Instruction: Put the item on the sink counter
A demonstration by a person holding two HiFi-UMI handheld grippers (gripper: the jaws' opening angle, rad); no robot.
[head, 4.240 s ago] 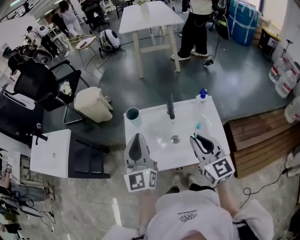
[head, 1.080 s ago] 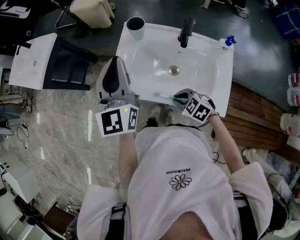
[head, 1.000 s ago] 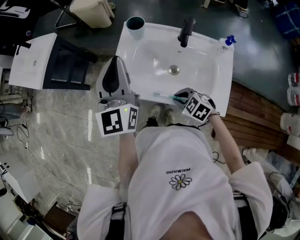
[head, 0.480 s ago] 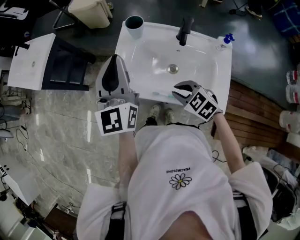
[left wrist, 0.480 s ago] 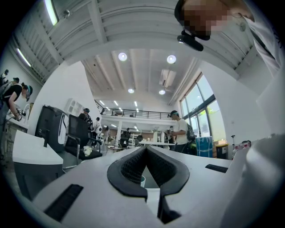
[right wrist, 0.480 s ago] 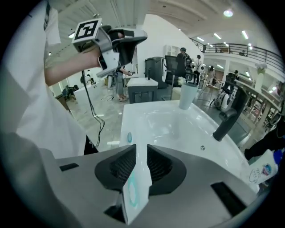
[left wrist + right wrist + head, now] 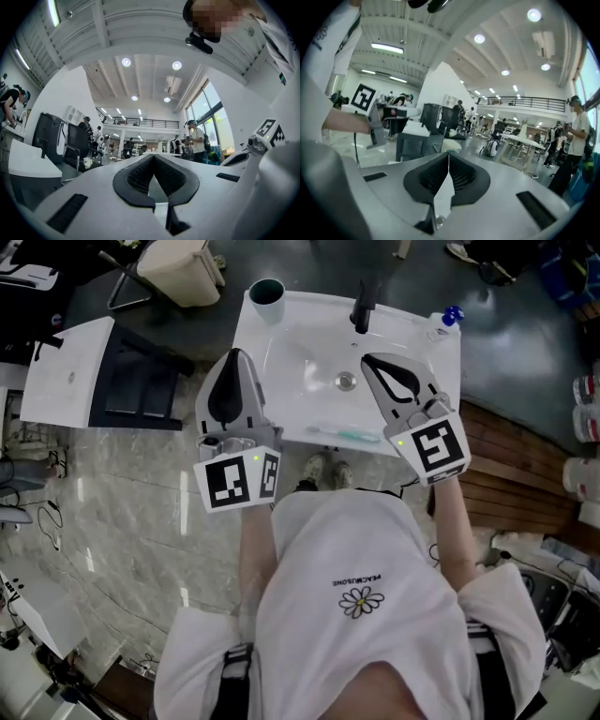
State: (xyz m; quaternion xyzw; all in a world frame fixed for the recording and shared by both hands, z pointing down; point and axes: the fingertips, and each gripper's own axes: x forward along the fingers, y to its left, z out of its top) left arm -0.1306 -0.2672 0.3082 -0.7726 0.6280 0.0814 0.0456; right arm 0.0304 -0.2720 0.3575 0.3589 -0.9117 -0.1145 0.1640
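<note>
A white toothbrush with a teal head (image 7: 342, 434) lies flat on the front rim of the white sink (image 7: 281, 329), free of both grippers. My right gripper (image 7: 377, 362) is raised over the basin's right side, shut and holding nothing; in its own view its jaws (image 7: 448, 153) meet at the tip and face out into the room. Over the sink's left edge my left gripper (image 7: 233, 356) is likewise shut on nothing, with its jaws (image 7: 153, 156) pointing into the hall.
A black faucet (image 7: 361, 304) stands at the sink's back, a teal cup (image 7: 267, 292) at its back left corner, and a blue-capped bottle (image 7: 442, 322) at the back right. A white side table (image 7: 66, 376) is left; wooden boards (image 7: 506, 456) lie right.
My right gripper let go of the toothbrush on the sink's front rim and lifted away toward the basin's right side. The left gripper has barely moved.
</note>
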